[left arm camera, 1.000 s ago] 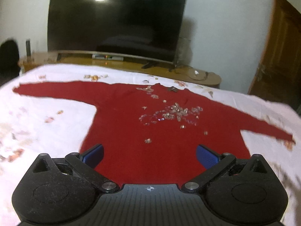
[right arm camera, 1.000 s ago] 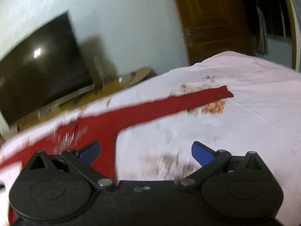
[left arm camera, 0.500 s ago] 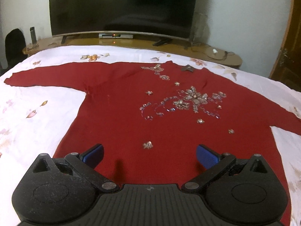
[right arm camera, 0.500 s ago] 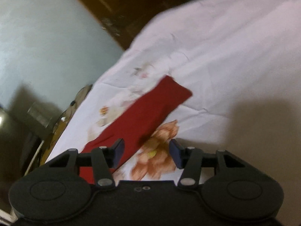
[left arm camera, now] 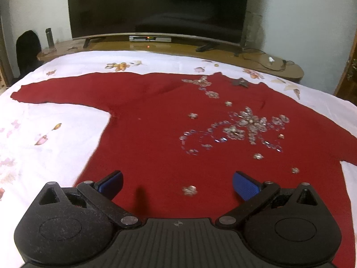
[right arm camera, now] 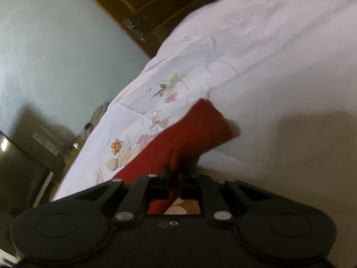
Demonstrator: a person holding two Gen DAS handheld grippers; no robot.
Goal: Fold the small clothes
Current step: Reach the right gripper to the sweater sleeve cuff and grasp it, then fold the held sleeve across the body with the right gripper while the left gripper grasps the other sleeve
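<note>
Here red sweater (left arm camera: 169,134) lies flat mid-bed (left arm camera: 55,147), bare sheet at edges; left gripper (left arm camera: 177,184) jaws spread above hem, right gripper (right arm camera: 173,174) jaws pinching sleeve cuff (right arm camera: 200,127).

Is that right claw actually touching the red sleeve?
Touching. In the right wrist view, the right claw is shut, with a fold of the red sleeve pinched between its fingers.

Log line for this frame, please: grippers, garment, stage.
left gripper: open, over hem | right gripper: shut on sleeve | red sweater: spread flat on bedsheet | stage: sleeve fold starting
</note>
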